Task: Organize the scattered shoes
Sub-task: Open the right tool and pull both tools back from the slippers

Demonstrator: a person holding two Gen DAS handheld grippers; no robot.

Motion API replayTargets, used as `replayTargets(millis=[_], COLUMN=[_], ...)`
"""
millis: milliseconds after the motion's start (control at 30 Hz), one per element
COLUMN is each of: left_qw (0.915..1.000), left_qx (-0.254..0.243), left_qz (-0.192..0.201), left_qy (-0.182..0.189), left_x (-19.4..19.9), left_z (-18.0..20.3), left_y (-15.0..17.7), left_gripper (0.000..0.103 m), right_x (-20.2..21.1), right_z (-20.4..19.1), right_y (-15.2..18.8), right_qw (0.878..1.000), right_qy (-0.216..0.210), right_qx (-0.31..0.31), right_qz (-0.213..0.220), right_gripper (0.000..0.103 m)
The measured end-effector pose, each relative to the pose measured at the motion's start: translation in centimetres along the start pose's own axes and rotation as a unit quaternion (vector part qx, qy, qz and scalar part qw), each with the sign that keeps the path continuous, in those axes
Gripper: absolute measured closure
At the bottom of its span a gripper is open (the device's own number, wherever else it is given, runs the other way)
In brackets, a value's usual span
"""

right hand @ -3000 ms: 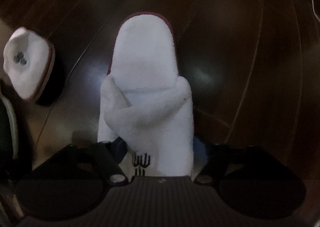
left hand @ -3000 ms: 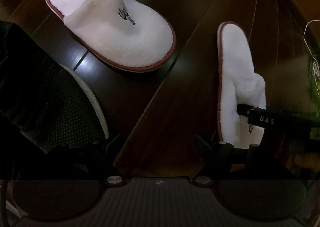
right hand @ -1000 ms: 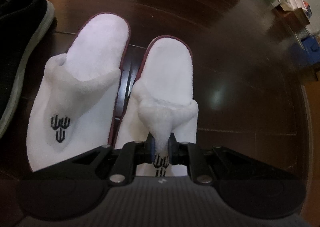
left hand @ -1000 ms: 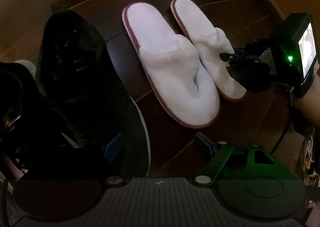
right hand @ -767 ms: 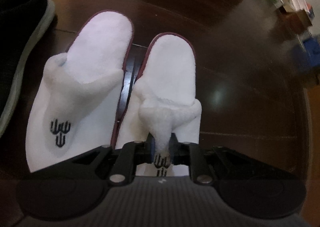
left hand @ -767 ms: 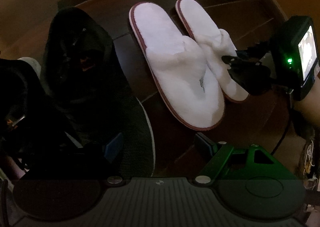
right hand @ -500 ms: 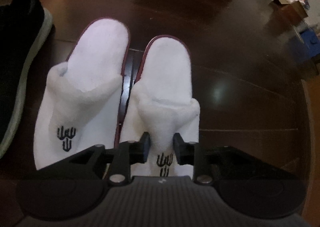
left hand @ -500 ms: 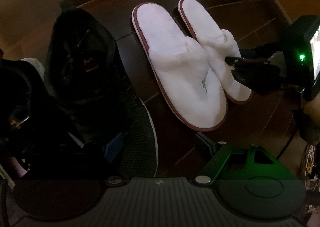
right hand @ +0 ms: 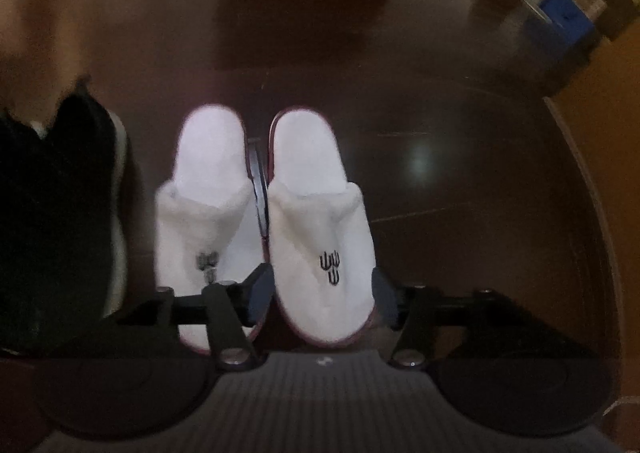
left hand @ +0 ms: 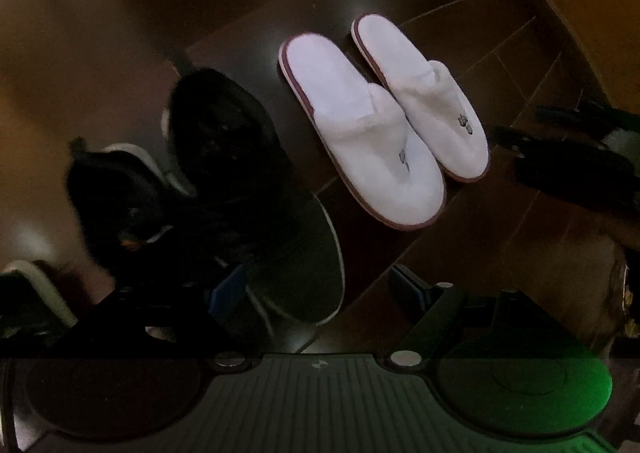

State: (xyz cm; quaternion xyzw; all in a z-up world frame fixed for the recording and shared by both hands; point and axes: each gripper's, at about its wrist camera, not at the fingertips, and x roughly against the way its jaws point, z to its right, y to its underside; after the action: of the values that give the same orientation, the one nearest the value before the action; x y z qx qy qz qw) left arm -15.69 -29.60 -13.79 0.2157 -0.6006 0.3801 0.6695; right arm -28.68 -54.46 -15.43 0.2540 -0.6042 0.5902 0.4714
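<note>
Two white slippers with dark red edging lie side by side on the dark wood floor, toes toward me: the left slipper [right hand: 208, 213] [left hand: 360, 141] and the right slipper [right hand: 320, 221] [left hand: 432, 101]. My right gripper [right hand: 322, 293] is open, hovering over the right slipper's toe end with nothing held; it also shows as a dark shape, the right gripper [left hand: 560, 157], beside the pair. My left gripper [left hand: 318, 289] is open and empty. A black sneaker [left hand: 256, 189] [right hand: 60, 213] lies left of the slippers, its toe under my left finger. A second black sneaker [left hand: 116, 189] sits further left.
An orange-brown wall base [right hand: 600, 157] runs along the right. Boxes and a blue container [right hand: 560, 17] stand blurred at the far right. Bare floor [right hand: 460, 193] stretches right of the slippers.
My right gripper opened, let go of the right slipper's strap, and pulled back and up. The slipper now rests flat beside its mate. The left wrist view has also drawn back.
</note>
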Motion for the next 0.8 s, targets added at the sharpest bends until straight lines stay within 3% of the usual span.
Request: replayTargets(millis=[267, 400, 633, 800], left_qw=[0.9968, 0.9909, 0.9812, 0.9835], left_qx=[0.039, 0.096, 0.16, 0.129], left_qz=[0.027, 0.052, 0.075, 0.098], left_qy=[-0.065, -0.078, -0.078, -0.081], left_x=[11.5, 16.0, 17.2, 15.4], left_z=[5.0, 8.0, 11.5, 12.6], left_y=[-3.3, -4.0, -5.4, -5.3], left_gripper=[0.02, 0.018, 0.018, 0.018], right_x=[12.1, 16.6, 18.4, 17.2], right_z=[5.8, 8.4, 9.6, 8.8], right_y=[-1.7, -2.5, -2.8, -3.0], right_qw=[0.993, 0.989, 0.988, 0.988], right_qy=[-0.03, -0.033, -0.003, -0.009], right_qx=[-0.115, -0.144, -0.151, -0.148], right_qz=[0.009, 0.014, 0.025, 0.034], right_gripper=[0.043, 0.03, 0.012, 0.003])
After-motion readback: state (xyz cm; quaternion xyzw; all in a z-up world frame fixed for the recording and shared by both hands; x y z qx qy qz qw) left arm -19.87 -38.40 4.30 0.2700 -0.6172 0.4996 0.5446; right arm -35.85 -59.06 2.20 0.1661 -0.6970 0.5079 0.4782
